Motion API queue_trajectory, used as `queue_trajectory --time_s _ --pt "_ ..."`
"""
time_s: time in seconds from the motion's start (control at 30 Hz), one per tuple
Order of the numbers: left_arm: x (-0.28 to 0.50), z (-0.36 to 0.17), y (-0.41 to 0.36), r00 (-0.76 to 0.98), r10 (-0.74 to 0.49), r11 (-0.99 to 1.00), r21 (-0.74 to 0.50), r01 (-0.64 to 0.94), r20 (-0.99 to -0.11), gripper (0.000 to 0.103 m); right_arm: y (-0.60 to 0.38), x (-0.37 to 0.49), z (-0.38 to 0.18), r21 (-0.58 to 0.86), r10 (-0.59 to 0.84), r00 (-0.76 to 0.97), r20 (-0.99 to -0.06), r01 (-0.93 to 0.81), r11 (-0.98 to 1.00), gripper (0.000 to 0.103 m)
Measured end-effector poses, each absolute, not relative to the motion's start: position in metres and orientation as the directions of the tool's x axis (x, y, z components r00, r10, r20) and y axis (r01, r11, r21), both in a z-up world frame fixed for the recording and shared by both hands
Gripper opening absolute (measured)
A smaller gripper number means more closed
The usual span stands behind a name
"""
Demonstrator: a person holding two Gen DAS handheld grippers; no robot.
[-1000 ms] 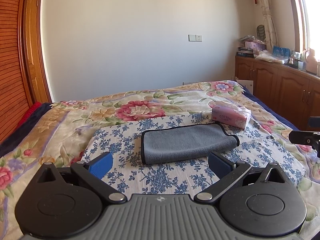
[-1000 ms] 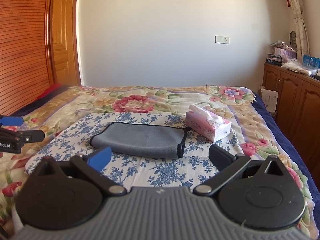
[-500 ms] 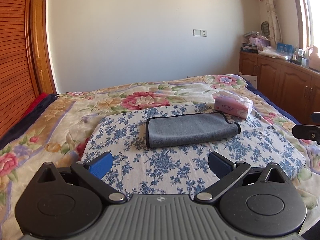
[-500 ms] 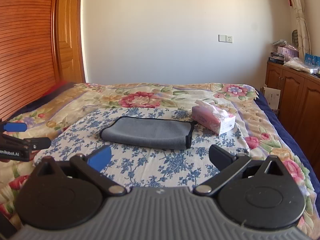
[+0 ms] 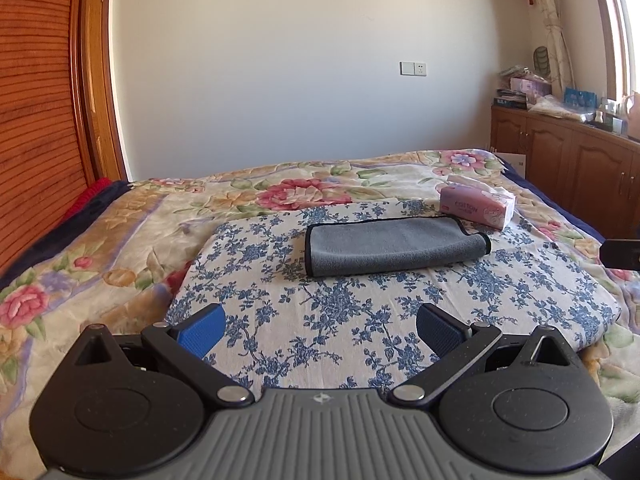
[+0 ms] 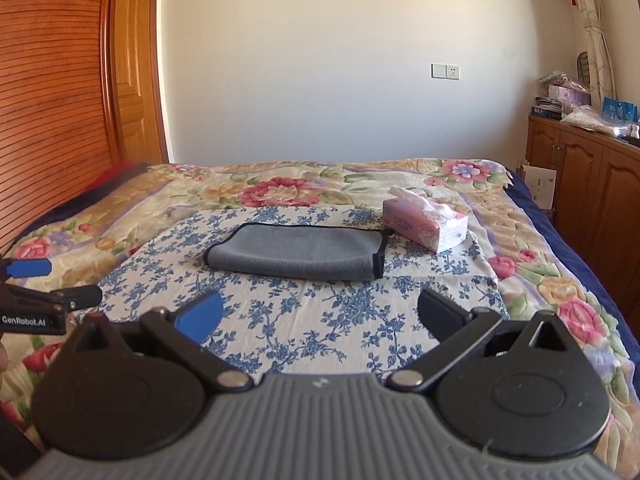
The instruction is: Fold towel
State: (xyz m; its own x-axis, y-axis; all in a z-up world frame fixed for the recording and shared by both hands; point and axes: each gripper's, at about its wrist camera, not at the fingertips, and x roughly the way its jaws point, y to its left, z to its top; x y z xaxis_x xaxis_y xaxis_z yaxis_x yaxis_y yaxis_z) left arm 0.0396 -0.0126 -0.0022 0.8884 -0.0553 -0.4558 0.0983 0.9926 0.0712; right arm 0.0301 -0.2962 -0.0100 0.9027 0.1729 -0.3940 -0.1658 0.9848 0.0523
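Observation:
A grey towel (image 5: 394, 245) with black trim lies folded flat on a blue-flowered cloth (image 5: 340, 308) spread on the bed; it also shows in the right wrist view (image 6: 298, 251). My left gripper (image 5: 320, 330) is open and empty, held back from the towel over the cloth's near edge. My right gripper (image 6: 320, 316) is open and empty too, also short of the towel. The left gripper's fingers (image 6: 30, 268) show at the left edge of the right wrist view.
A pink tissue pack (image 5: 476, 205) sits on the cloth just right of the towel, also in the right wrist view (image 6: 426, 224). The floral bedspread (image 5: 120, 236) surrounds the cloth. Wooden cabinets (image 5: 568, 168) stand right, a wooden door (image 6: 136, 80) left.
Both grippers have drawn back and risen from the towel, so it looks smaller and farther. The towel and tissue pack have not moved. Both grippers stay open.

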Motion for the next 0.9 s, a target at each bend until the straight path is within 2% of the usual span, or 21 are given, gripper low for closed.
queue_trajectory --time_s 0.9 --pt "0.0310 -0.0075 -0.0102 0.926 -0.041 0.992 0.092 0.082 -0.376 0.103 -0.2991 0.0226 -0.0162 0.022 0.100 0.944 -0.314 -0.098 0.995 0.103"
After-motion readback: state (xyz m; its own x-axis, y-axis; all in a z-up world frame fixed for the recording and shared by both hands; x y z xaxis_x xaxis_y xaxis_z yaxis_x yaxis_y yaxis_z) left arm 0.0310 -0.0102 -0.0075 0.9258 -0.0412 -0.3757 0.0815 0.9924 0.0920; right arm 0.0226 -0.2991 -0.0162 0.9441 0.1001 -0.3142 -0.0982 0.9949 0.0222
